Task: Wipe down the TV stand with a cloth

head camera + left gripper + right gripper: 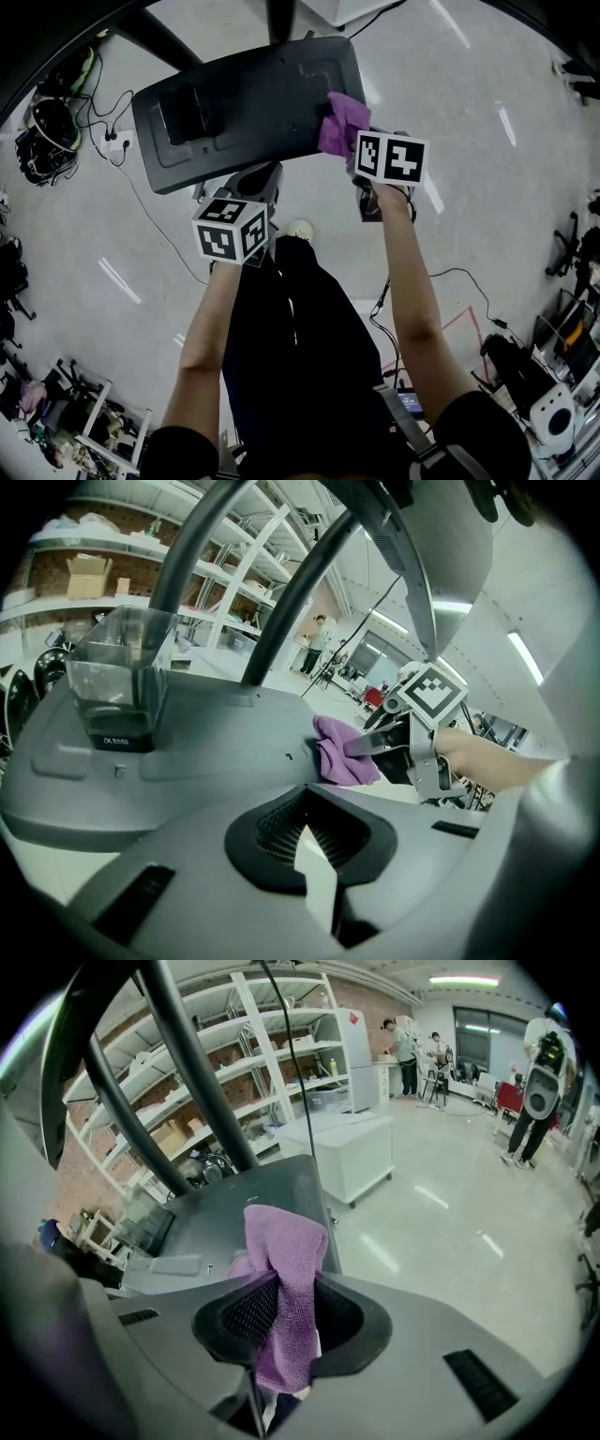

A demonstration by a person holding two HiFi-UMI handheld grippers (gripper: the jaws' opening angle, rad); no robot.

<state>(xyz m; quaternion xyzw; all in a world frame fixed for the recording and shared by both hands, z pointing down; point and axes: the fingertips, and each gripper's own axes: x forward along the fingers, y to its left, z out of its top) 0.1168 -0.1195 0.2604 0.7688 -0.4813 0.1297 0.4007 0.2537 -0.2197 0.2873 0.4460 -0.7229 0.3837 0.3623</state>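
Note:
The TV stand's dark grey base (253,89) lies on the floor ahead of me, with two slanted poles (281,602) rising from it. A purple cloth (339,122) is bunched against the base's right edge, and my right gripper (361,150) is shut on it. In the right gripper view the cloth (286,1269) hangs from between the jaws over the base (234,1208). The left gripper view shows the cloth (339,754) and the right gripper's fingers (380,744) from the side. My left gripper (261,180) hovers at the base's near edge, jaws together, holding nothing.
A clear box on a black block (120,682) stands on the base's left part (187,111). Cables and a power strip (108,141) lie on the floor to the left. A white cabinet (342,1152) and shelving (216,1063) stand beyond. My shoe (298,228) is near the base.

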